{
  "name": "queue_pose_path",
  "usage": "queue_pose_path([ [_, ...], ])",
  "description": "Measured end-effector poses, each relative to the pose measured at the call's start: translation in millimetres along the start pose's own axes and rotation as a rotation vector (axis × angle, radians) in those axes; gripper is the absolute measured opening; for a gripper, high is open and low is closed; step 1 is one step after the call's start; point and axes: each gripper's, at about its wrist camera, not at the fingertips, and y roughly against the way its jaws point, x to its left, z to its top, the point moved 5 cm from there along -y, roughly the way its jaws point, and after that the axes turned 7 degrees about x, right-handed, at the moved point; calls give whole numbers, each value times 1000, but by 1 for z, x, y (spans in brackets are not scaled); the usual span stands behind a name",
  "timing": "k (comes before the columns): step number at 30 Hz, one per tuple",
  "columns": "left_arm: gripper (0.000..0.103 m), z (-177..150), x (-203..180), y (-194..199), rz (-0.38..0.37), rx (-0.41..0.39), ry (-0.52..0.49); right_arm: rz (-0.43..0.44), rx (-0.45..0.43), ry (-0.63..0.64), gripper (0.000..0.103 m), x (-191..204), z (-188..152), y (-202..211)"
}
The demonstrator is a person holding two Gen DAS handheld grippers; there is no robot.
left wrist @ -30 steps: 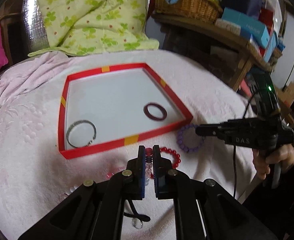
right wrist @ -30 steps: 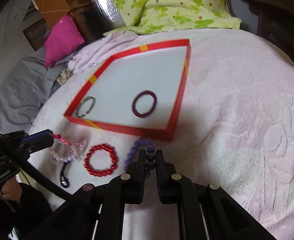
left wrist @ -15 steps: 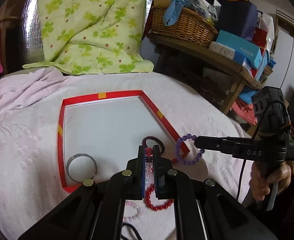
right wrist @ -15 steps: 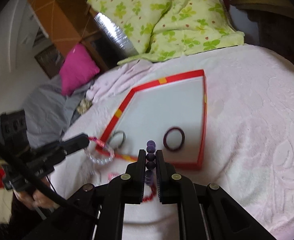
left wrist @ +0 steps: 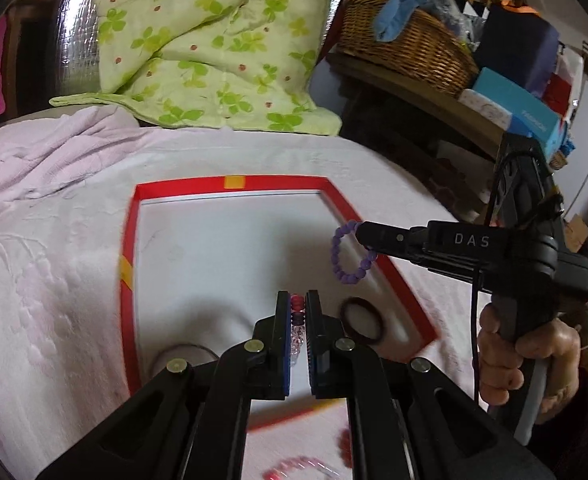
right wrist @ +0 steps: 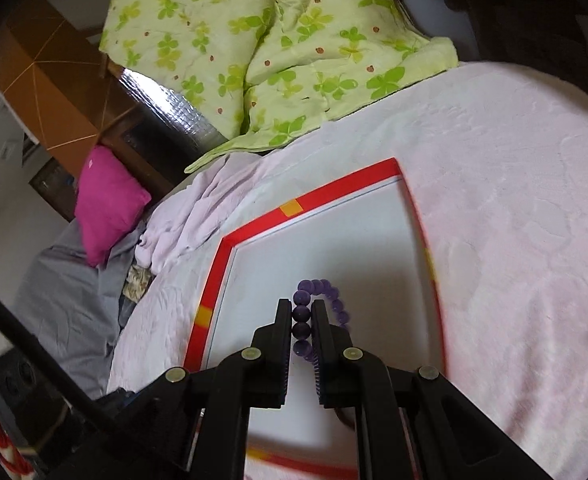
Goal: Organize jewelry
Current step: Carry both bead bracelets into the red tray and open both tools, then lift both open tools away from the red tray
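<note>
A red-rimmed white tray (left wrist: 229, 181) lies on the pink bedspread; it also shows in the right wrist view (right wrist: 291, 208). My left gripper (left wrist: 298, 304) is shut on a pink and clear bead bracelet (left wrist: 297, 320), held above the tray's near part. My right gripper (right wrist: 302, 310) is shut on a purple bead bracelet (right wrist: 326, 292); in the left wrist view the purple bracelet (left wrist: 348, 254) hangs from it over the tray's right side. A dark maroon bangle (left wrist: 362, 320) lies in the tray. A silver bangle (left wrist: 189, 350) lies partly hidden behind my left gripper.
A red bead bracelet (left wrist: 294, 466) lies blurred on the bedspread before the tray. A green clover quilt (left wrist: 197, 48) is piled at the back. A wicker basket (left wrist: 406, 40) and boxes stand on a shelf at right. A magenta pillow (right wrist: 107, 204) lies at left.
Both grippers lifted their bracelets off the bedspread and moved forward over the tray. The purple bracelet now hangs over the tray's right side.
</note>
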Motion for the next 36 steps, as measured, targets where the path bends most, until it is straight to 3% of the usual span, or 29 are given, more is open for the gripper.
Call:
queue_pose_path([
  [9,7,42,46,-39,50,6,80,8,21,-30,11,6,28,-49],
  [14,7,43,59,-65,120,69,105,-40,24,-68,12,-8,39,-63],
  [17,22,39,66,-66,158,93,121,-121,24,-122,15,-32,41,-62],
  [19,46,38,68,-58,178,81,143,-117,31,-161,17,-44,41,-56],
  [23,64,32,62,-28,206,50,185,-132,-9,-119,17,-42,40,-28],
  [24,66,28,61,-21,233,54,194,-145,-19,-91,19,-38,36,-17],
  [29,75,1,42,14,353,31,163,-225,-59,45,46,-14,16,14],
  [32,75,-11,34,26,412,16,107,-221,-67,95,46,0,2,31],
  [36,76,-32,37,42,482,21,94,-282,-74,253,52,17,-26,48],
])
